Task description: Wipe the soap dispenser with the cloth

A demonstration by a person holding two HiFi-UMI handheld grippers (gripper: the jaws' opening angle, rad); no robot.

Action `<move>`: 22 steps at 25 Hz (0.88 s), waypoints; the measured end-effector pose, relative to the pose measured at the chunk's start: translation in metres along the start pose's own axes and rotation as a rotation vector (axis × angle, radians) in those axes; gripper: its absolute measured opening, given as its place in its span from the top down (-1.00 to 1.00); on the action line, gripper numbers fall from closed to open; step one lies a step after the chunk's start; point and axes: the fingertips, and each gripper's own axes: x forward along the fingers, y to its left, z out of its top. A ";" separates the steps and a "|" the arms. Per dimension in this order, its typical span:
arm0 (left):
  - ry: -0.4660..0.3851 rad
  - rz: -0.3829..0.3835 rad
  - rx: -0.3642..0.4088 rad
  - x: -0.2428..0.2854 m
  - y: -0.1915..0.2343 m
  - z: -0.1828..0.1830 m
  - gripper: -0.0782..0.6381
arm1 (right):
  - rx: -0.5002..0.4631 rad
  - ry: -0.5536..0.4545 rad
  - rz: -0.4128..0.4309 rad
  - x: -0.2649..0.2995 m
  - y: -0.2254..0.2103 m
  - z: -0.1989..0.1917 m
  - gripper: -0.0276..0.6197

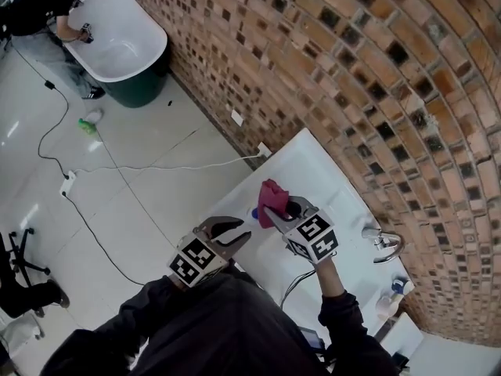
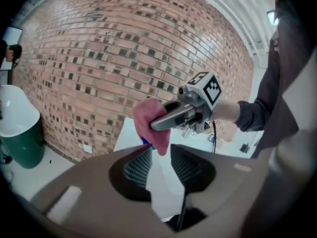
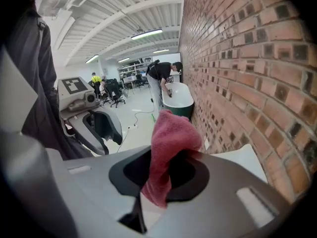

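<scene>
My right gripper is shut on a pink cloth, which bunches up above the jaws and hangs below them. It hovers over the near end of the white counter. My left gripper stands open just left of it, jaws apart with nothing between them. The cloth hangs right ahead of the left jaws. A small blue thing peeks out under the cloth, mostly hidden. A white bottle with a blue top stands by the basin at the counter's far right.
A chrome tap sits at the counter's wall side, against the brick wall. On the floor lie cables and a green bottle. A person bends over a white tub farther off.
</scene>
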 end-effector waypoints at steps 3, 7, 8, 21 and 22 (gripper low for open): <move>0.033 -0.072 0.032 0.001 0.004 0.002 0.43 | 0.005 0.085 -0.001 0.015 -0.003 -0.004 0.70; 0.040 -0.111 0.028 -0.002 0.009 -0.003 0.43 | -0.006 0.111 -0.052 0.016 0.007 -0.003 0.70; 0.041 -0.115 0.023 -0.003 0.010 -0.005 0.43 | -0.005 0.111 -0.057 0.015 0.012 -0.004 0.70; 0.088 -0.168 0.069 -0.008 0.019 -0.015 0.43 | 0.185 -0.166 -0.110 -0.013 0.065 -0.017 0.70; 0.096 -0.166 0.073 -0.008 0.021 -0.016 0.43 | 0.244 -0.193 -0.087 -0.014 0.073 -0.025 0.70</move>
